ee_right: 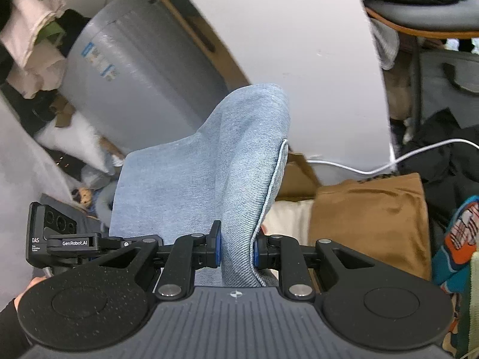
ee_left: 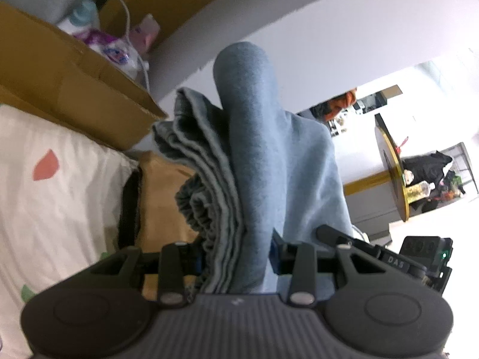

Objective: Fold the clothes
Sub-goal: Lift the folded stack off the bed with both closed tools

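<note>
Two pairs of tongs are pinched on one pair of blue jeans [ee_left: 257,161], which is held up in the air between them. By the left tongs [ee_left: 239,257] a thick bundle of stacked layers (gathered waistband included) is clamped; by the right tongs [ee_right: 236,249] a thinner fold is nipped beside a stitched seam. Denim like this is judged soft, fairly heavy and floppy, best gripped at folded edges.
</note>
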